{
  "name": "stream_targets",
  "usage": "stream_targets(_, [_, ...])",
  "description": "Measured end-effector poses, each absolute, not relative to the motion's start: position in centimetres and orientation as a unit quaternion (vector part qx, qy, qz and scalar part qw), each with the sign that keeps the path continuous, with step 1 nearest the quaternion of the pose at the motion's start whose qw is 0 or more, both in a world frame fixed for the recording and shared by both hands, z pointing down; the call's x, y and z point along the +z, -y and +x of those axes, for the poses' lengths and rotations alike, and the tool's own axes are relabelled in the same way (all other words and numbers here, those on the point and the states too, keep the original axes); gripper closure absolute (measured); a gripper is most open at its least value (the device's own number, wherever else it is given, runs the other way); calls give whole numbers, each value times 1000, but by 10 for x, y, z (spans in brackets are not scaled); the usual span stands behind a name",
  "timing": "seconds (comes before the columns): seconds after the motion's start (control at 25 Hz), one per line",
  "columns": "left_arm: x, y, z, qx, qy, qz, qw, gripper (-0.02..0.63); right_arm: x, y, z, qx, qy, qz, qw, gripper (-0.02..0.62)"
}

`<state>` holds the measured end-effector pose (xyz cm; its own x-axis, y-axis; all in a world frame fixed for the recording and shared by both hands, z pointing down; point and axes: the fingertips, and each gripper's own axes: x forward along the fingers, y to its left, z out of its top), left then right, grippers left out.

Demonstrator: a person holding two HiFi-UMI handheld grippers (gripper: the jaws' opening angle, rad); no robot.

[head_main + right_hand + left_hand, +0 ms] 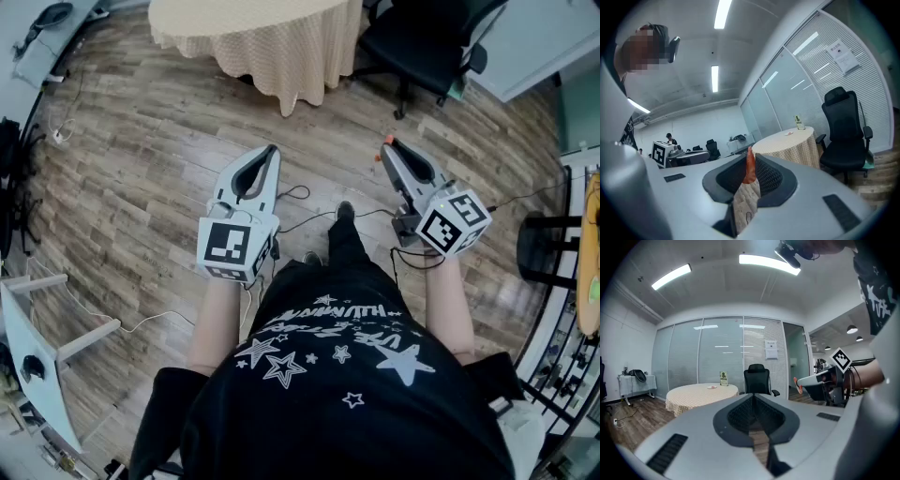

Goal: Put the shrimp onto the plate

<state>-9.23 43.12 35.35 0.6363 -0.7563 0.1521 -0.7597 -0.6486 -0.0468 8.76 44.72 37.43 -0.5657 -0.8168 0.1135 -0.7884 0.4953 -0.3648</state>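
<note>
Head view: both tools hung over the wood-plank floor, well short of the round table in its cream checked cloth. The grey left gripper showed a bare tip, the grey right gripper an orange speck.

Left gripper view: jaws pressed together, empty, aimed at that table, where a small pale dish lay beside a green card.

Right gripper view: jaws clamped on the orange-tailed, pale-bodied shrimp, tail poking past the tips.

The worry was that a narrow pinch could let it slide out before reaching the table, and the dish was a small target.
</note>
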Motion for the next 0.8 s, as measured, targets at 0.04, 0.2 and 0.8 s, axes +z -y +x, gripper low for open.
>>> stream_targets(0.04, [355, -432, -92, 81, 421, 903, 13, 594, 376, -448, 88, -191, -864, -464, 36, 528])
stream_targets(0.2, [359, -432, -94, 82, 430, 899, 26, 595, 379, -450, 86, -191, -867, -459, 32, 528])
stream_targets(0.8, [359, -449, -111, 76, 442, 893, 41, 595, 374, -465, 80, -181, -868, -461, 23, 528])
